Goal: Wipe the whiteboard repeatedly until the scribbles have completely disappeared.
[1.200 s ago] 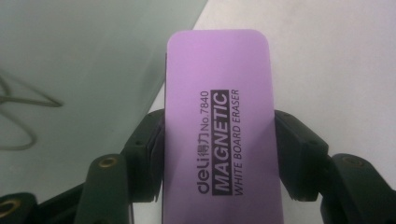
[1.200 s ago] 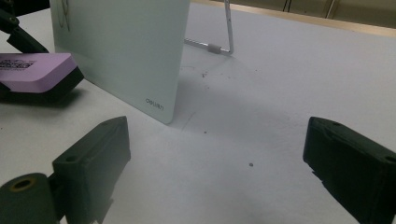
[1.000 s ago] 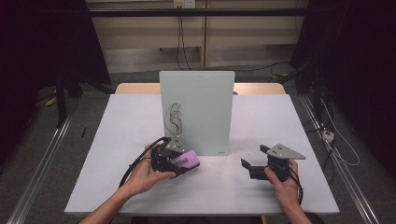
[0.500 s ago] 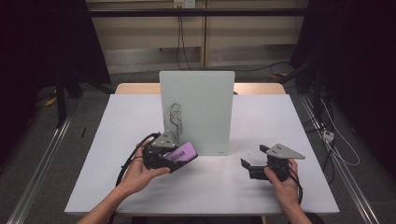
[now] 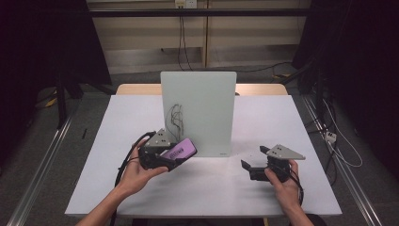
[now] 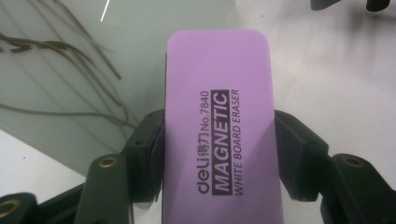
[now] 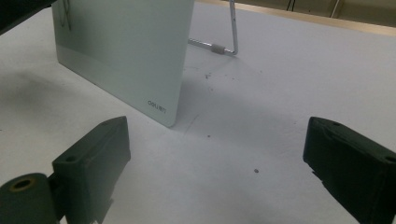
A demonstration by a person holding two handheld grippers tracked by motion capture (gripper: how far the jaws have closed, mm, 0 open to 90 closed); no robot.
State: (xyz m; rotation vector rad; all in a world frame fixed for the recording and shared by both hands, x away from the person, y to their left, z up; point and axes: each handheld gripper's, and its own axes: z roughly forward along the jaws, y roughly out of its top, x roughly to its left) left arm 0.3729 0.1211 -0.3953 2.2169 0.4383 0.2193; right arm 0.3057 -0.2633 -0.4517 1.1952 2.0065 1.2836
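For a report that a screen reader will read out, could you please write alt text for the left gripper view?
A purple magnetic whiteboard eraser is clamped between the left gripper's two black jaws, printed side toward the camera. Behind it stands a pale glass whiteboard with thin scribbled lines, on a white table.

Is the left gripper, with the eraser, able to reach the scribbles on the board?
Probably yes: the left gripper holds the eraser just before the scribbles, with nothing between.
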